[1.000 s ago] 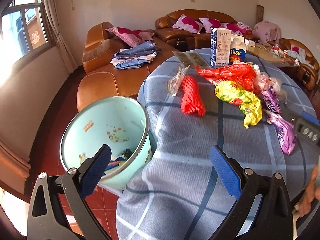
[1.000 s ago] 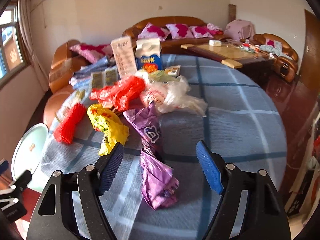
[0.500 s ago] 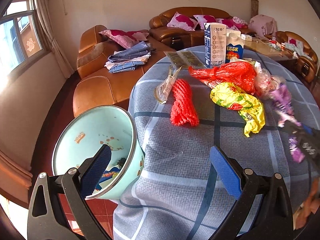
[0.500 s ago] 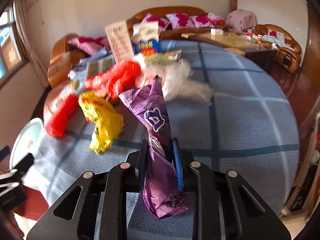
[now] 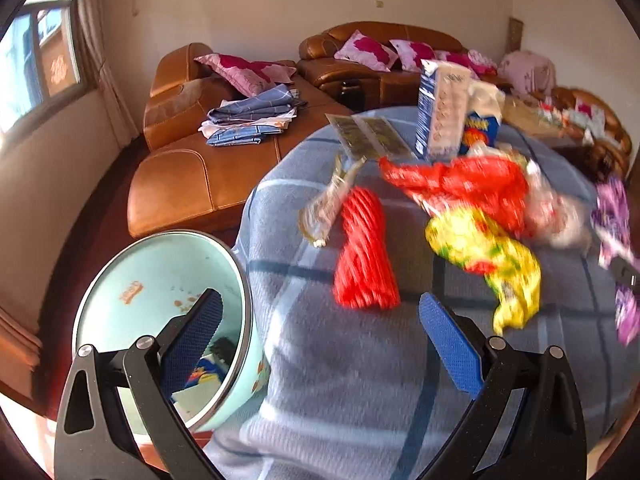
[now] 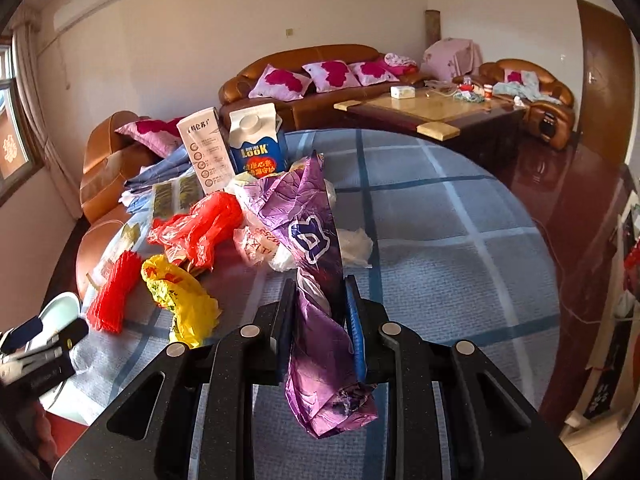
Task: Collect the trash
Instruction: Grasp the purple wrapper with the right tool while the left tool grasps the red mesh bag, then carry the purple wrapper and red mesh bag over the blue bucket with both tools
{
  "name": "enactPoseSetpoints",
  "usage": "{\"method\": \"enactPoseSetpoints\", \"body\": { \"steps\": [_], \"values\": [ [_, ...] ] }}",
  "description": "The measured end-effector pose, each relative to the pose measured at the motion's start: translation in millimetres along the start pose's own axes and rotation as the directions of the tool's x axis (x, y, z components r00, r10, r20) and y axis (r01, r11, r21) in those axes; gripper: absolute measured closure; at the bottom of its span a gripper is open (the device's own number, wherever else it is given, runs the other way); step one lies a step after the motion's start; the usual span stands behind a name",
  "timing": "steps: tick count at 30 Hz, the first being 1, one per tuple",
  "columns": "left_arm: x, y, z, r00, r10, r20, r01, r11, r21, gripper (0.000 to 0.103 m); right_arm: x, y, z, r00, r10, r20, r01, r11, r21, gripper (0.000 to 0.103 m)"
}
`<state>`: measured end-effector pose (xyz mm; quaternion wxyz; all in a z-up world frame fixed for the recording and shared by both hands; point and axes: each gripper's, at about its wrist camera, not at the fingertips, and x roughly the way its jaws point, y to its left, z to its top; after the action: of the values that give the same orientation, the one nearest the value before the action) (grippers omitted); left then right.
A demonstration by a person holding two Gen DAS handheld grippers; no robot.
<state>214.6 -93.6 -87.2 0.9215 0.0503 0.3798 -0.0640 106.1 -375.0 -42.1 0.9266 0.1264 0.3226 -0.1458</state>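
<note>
My right gripper [image 6: 320,304] is shut on a purple plastic wrapper [image 6: 316,240] and holds it lifted above the blue checked table [image 6: 440,240]. The wrapper also shows at the right edge of the left wrist view [image 5: 612,220]. On the table lie a yellow bag [image 6: 180,296], a red bag [image 6: 200,228], a red ribbed bundle [image 5: 364,252] and a clear wrapper [image 5: 328,208]. My left gripper [image 5: 320,324] is open and empty over the table's near edge. A pale green trash bin [image 5: 160,304] stands on the floor to its left, with some trash inside.
Two cartons [image 6: 236,148] stand at the table's far side, with flat printed packets [image 5: 368,136] beside them. Brown leather sofas [image 5: 192,172] with pillows and folded cloths stand behind. A wooden coffee table [image 6: 432,108] is at the back right.
My right gripper has lifted the purple wrapper higher off the table. The left wrist view has shifted right and forward, with motion blur; the left gripper stays open.
</note>
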Motion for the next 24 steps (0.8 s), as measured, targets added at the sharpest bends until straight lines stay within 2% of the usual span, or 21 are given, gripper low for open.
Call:
{"method": "enactPoseSetpoints", "body": {
  "steps": [5, 10, 12, 14, 16, 17, 19, 21, 24],
  "values": [
    [20, 2, 19, 1.0, 0.003, 0.003, -0.003, 0.999, -0.032, 0.009, 5, -1, 3, 1.0, 0.025, -0.006, -0.025, 0.999, 0.025, 0.078],
    [47, -8, 34, 0.998, -0.051, -0.022, 0.05, 0.997, -0.06, 0.019, 11, 0, 7, 0.999, 0.044, -0.015, -0.043, 0.998, 0.036, 0.078],
    [57, -16, 33, 0.996, -0.062, -0.063, 0.059, 0.997, -0.046, 0.028, 12, 1, 6, 0.999, 0.047, -0.021, -0.046, 0.998, 0.043, 0.078],
    [68, -22, 28, 0.99, -0.095, -0.105, 0.09, 0.995, -0.045, 0.045, 13, 2, 5, 0.998, 0.056, -0.03, -0.054, 0.997, 0.048, 0.078],
    [68, -27, 23, 0.994, -0.063, -0.09, 0.062, 0.998, -0.015, 0.053, 12, 4, 3, 0.997, 0.063, -0.036, -0.061, 0.997, 0.052, 0.078],
    [67, -28, 22, 0.995, -0.06, -0.085, 0.061, 0.998, -0.001, 0.065, 11, 5, 2, 0.997, 0.065, -0.037, -0.063, 0.997, 0.053, 0.078],
    [62, -29, 20, 0.991, -0.094, -0.09, 0.096, 0.995, 0.011, 0.078, 8, 7, 0, 0.997, 0.067, -0.035, -0.065, 0.997, 0.052, 0.078],
    [55, -28, 18, 0.988, -0.118, -0.095, 0.118, 0.993, 0.003, 0.078, 4, 10, -2, 0.997, 0.072, -0.033, -0.07, 0.996, 0.051, 0.078],
    [40, -29, 14, 0.993, -0.103, -0.064, 0.105, 0.994, 0.033, 0.079, -3, 14, -4, 0.997, 0.075, -0.023, -0.074, 0.996, 0.051, 0.078]
  ]
}}
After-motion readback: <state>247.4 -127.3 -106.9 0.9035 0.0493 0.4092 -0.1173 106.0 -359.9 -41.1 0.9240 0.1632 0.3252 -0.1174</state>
